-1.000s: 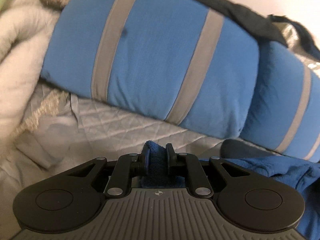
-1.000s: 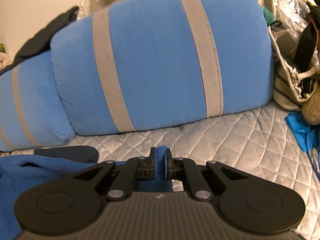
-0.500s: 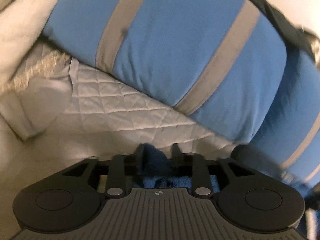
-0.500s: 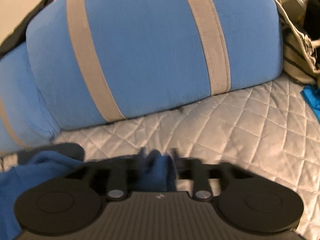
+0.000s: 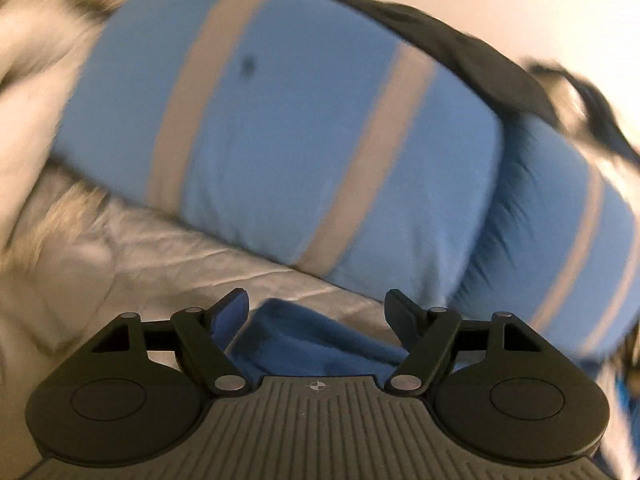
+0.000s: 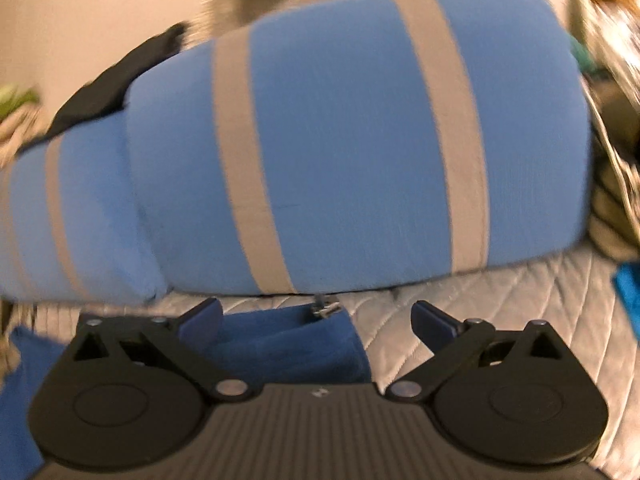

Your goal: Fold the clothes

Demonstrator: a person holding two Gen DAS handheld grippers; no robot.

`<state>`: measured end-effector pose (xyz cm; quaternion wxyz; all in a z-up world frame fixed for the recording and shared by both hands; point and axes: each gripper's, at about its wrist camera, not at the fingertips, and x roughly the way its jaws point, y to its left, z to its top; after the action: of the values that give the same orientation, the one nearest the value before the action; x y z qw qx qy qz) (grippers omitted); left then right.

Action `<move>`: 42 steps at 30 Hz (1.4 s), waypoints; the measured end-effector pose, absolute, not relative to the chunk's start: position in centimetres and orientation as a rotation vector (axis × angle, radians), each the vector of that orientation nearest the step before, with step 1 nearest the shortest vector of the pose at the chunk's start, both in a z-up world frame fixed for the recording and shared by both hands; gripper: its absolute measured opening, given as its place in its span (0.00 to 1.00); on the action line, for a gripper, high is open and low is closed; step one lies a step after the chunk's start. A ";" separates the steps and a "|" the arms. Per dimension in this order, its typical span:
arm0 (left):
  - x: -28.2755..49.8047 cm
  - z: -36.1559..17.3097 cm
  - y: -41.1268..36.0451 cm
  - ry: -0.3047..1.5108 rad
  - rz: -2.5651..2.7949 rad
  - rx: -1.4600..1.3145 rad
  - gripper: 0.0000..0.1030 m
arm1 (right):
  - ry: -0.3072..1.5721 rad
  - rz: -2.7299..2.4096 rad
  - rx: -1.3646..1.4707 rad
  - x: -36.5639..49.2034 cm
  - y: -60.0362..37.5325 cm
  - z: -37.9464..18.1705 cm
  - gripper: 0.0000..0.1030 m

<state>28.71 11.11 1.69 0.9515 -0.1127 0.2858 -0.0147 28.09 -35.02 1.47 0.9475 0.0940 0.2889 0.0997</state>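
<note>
A dark blue fleece garment [image 5: 316,340] lies on the quilted grey bedspread [image 5: 192,264], its edge resting loose in the gap of my left gripper [image 5: 318,306], which stands open. In the right wrist view the same blue garment [image 6: 288,344] shows a small metal zip pull [image 6: 325,307] at its far edge. My right gripper [image 6: 316,316] is open too, its fingers spread wide to either side of the cloth, and the cloth lies free. Most of the garment is hidden under both gripper bodies.
Two light blue pillows with grey stripes [image 5: 288,132] [image 6: 360,152] lean close behind the garment. A dark cloth [image 5: 460,56] drapes over their tops. A cream fluffy blanket [image 5: 28,92] lies at the left, bags and clutter [image 6: 616,184] at the right, a bright blue item [image 6: 629,286] on the bedspread.
Both grippers were shut on the blue garment's edge a second ago; both have opened and let it drop onto the bedspread. The views are blurred from motion.
</note>
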 end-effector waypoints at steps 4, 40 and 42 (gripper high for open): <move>29.4 2.5 8.0 0.596 -0.140 0.042 0.73 | 0.593 0.274 0.072 27.9 -33.8 2.4 1.00; 33.3 -0.9 14.8 0.609 -0.493 0.069 0.18 | 0.713 0.678 -0.162 34.3 -35.2 -2.0 0.19; 33.4 0.2 15.5 0.606 -0.485 0.000 0.17 | 0.705 0.673 -0.136 34.1 -35.7 -1.2 0.17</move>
<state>33.42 15.52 0.18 0.9257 0.0002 0.2954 -0.2362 34.14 -35.74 -1.25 0.8814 -0.0652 0.3384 0.3232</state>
